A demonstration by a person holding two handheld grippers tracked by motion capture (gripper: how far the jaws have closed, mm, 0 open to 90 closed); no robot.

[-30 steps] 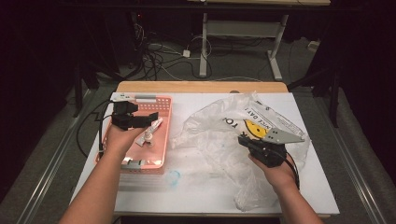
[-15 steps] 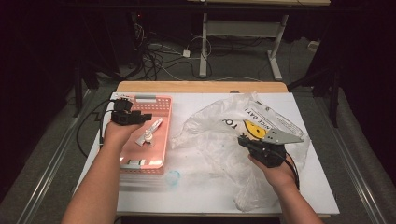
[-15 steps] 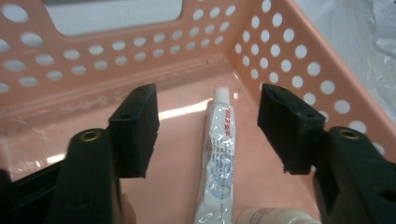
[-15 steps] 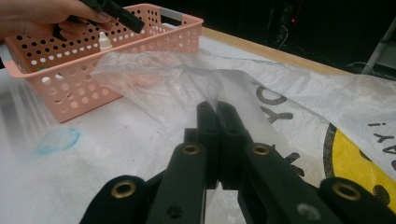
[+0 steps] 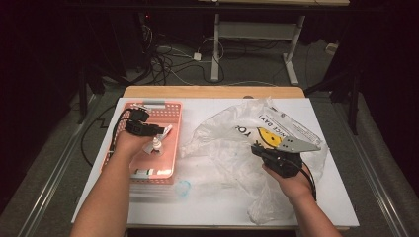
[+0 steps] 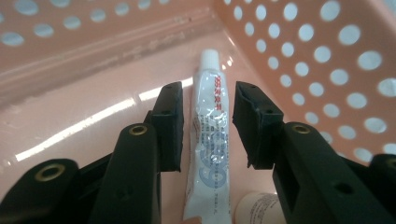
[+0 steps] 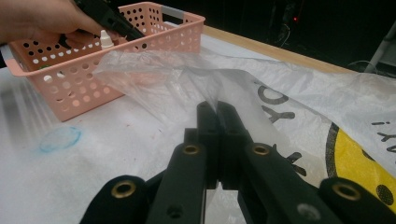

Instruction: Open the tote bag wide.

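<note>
A white tube (image 6: 210, 135) with red and blue print lies on the floor of a pink perforated basket (image 5: 170, 107). My left gripper (image 6: 208, 95) reaches down into the basket (image 6: 327, 51) with a jaw on each side of the tube. Its jaws have just been closing, and narrow gaps still show beside the pads. In the high view the left gripper (image 5: 157, 130) is over the basket's far half. My right gripper (image 7: 217, 109) is shut on a fold of a clear plastic bag (image 7: 187, 70). The bag (image 5: 227, 143) with a yellow print lies crumpled at centre-right, and the right gripper (image 5: 260, 150) holds its middle.
A small white dropper bottle (image 5: 155, 146) stands in the basket next to the left hand. A blue-rimmed clear ring (image 5: 184, 187) lies on the white tabletop (image 5: 207, 207) in front of the basket. The table's wooden far edge (image 5: 212, 92) borders a dark floor with cables.
The left gripper has sunk into the basket's far half and its jaws have narrowed around the tube. The right gripper and the bag have stayed put.
</note>
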